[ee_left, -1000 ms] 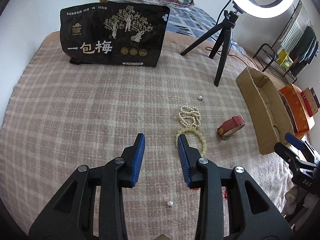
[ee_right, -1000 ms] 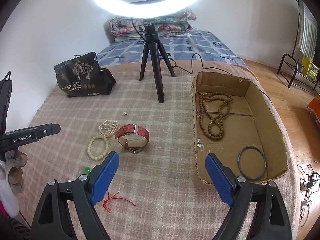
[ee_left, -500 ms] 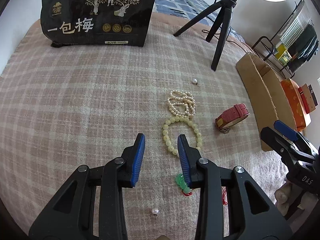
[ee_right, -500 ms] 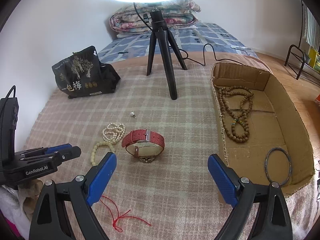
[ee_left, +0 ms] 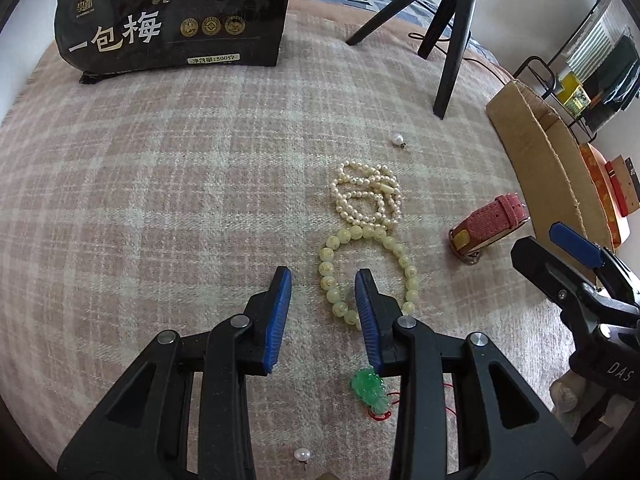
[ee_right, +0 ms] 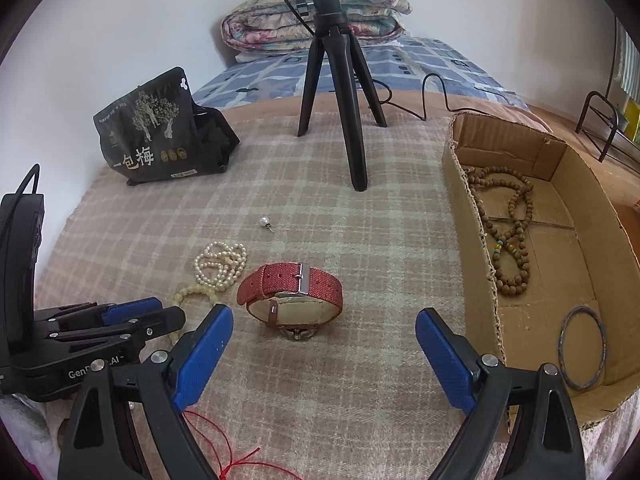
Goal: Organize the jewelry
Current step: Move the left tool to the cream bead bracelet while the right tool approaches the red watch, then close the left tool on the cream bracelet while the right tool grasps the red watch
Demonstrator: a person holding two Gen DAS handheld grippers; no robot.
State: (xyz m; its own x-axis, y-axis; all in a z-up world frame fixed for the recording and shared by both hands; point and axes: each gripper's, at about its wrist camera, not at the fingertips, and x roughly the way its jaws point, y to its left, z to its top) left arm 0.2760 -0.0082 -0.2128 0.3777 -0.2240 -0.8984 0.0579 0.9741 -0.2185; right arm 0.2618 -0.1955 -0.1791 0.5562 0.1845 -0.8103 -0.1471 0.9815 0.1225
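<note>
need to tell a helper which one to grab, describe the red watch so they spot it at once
Start at the cardboard box. On the plaid blanket just left of it sits the watch, strap buckled into a loop. It is the only red, woven-strap piece; its neighbours are pale bead strings.

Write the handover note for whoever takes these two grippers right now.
Left gripper: part open, empty, just above the yellow bead bracelet.
Right gripper: wide open, empty, pointed at the red watch.
Done: brown bead necklace and dark bangle lie in the cardboard box.
Left on the blanket: bracelet, watch, pearl strand, two pearl studs, green pendant.
</note>
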